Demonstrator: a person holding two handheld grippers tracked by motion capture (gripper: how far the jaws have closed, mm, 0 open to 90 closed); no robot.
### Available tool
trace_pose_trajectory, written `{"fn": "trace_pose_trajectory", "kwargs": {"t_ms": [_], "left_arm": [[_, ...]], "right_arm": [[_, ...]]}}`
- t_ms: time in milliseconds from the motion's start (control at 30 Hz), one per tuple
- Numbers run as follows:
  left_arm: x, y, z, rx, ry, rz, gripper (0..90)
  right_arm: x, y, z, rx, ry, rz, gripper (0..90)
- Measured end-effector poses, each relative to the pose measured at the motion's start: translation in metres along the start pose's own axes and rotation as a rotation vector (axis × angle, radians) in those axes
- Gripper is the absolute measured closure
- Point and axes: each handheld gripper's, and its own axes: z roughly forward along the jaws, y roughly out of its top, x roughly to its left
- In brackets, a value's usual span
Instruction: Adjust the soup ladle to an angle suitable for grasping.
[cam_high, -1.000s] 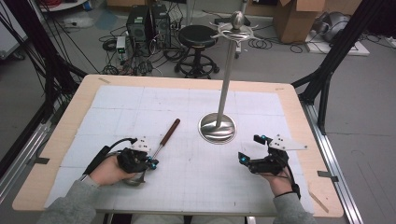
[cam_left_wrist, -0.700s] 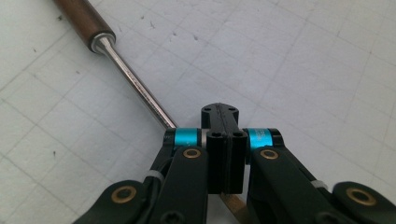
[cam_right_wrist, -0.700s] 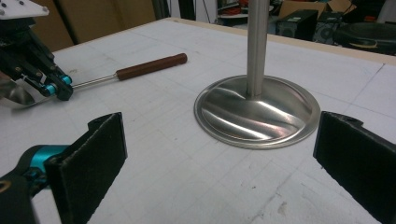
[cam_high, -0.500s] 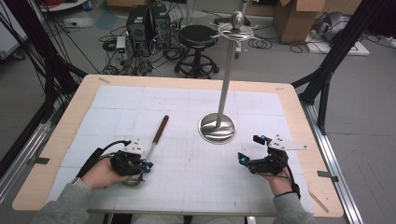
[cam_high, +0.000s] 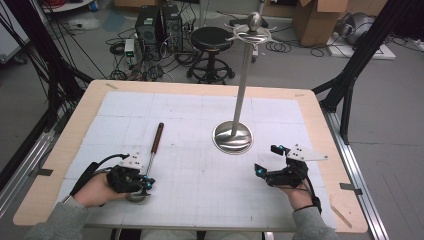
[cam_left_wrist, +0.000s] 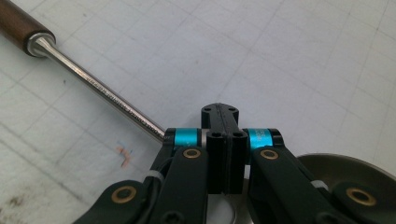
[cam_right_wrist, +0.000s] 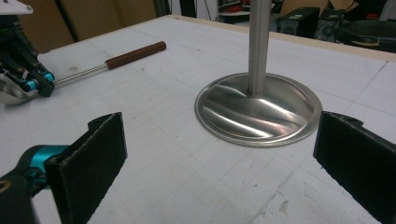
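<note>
The left gripper (cam_high: 145, 184), fingers clenched on the ladle (cam_high: 151, 155) shaft beside its bowl, could let it slip; the right gripper (cam_high: 268, 163) is released.

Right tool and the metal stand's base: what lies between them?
Nothing: the high view shows bare white mat between the right tool and the stand's base.

ladle bowl (cam_left_wrist: 345, 170) | mostly hidden behind left tongs (cam_left_wrist: 224, 140)

Lab: computer towers (cam_high: 159, 26), floor cables (cam_high: 125, 70)
</note>
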Motion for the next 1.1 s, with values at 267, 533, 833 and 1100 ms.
{"fn": "trace_pose_trajectory", "kwargs": {"t_ms": [267,533,833,1100], "left_arm": [[0.001,-0.017,-0.014,-0.007,-0.009,-0.017,89.6],[0.003,-0.043,-0.033,-0.032,-0.021,-0.046,89.6],[0.004,-0.047,-0.040,-0.047,-0.008,-0.049,89.5],[0.022,-0.043,-0.049,-0.159,0.138,-0.109,89.5]], "right_arm": [[-0.001,0.000,0.000,0.000,-0.002,-0.007,1.6],[0.000,-0.001,0.001,0.004,-0.001,-0.008,1.6],[0.000,-0.001,0.004,0.019,-0.002,-0.012,1.6],[0.000,-0.001,0.004,0.019,-0.001,-0.012,1.6]]}}
